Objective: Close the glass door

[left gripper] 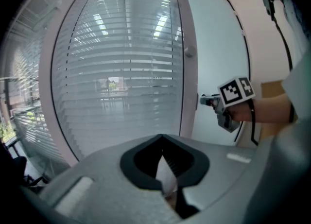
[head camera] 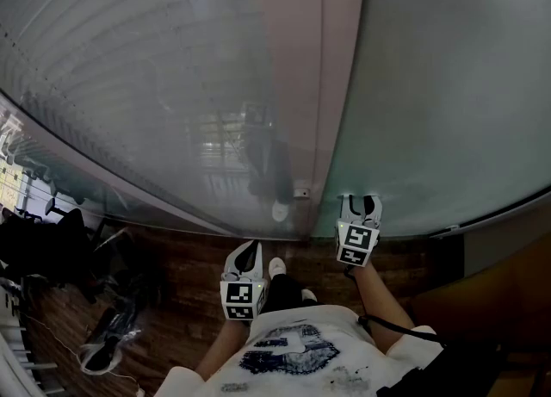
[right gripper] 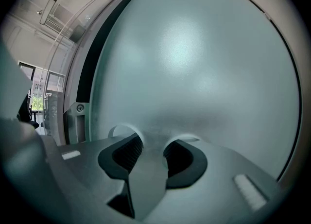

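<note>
The frosted glass door [head camera: 448, 85] fills the right of the head view and nearly all of the right gripper view [right gripper: 194, 62]. My right gripper [head camera: 362, 201] is open, its fingertips up against the frosted pane near the door's left edge, with nothing between them [right gripper: 150, 143]. A dark strip [right gripper: 87, 72] runs along that edge beside the pale frame post [head camera: 301, 85]. My left gripper [head camera: 245, 256] hangs lower and further back from the glass, shut and empty [left gripper: 163, 138]. It faces the post [left gripper: 187, 72] and sees the right gripper [left gripper: 206, 100] at the door.
Left of the post is a fixed glass panel with slatted blinds [head camera: 146, 59]. Dark office chairs [head camera: 52, 232] and a light object [head camera: 108, 344] sit on the wooden floor at lower left. A small metal bracket with a screw [right gripper: 79, 107] sits by the door edge. A black cable [left gripper: 277, 14] hangs at right.
</note>
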`<state>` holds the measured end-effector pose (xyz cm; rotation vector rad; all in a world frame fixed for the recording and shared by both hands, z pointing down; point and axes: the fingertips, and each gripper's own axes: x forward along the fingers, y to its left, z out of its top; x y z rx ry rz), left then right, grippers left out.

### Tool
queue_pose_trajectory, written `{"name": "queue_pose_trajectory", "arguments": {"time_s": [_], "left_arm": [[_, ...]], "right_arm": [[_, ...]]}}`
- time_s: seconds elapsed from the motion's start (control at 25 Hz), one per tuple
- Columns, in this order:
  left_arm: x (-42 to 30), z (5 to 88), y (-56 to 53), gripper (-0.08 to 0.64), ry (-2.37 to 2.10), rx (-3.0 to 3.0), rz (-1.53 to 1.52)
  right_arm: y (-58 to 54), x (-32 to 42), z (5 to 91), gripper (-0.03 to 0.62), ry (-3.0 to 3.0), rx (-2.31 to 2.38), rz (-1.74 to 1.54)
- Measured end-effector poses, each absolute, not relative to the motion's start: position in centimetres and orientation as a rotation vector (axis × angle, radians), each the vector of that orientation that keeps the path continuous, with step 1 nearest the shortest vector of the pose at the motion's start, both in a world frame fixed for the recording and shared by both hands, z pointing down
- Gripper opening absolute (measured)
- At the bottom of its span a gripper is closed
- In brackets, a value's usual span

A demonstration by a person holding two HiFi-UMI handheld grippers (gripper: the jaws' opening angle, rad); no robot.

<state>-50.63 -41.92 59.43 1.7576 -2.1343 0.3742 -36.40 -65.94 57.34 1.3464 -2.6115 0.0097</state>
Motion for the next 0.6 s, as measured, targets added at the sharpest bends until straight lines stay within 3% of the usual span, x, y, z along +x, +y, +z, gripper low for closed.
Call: {"name": "queue_pose_trajectory", "arguments": {"time_s": [0.6], "left_arm": [[-49.5, 58.9, -41.0, 0.003, -2.138, 1.763, 0.361]], "right_arm": [[-66.0, -36.6, 57.1, 0.147, -2.633, 1.359, 0.005]]}}
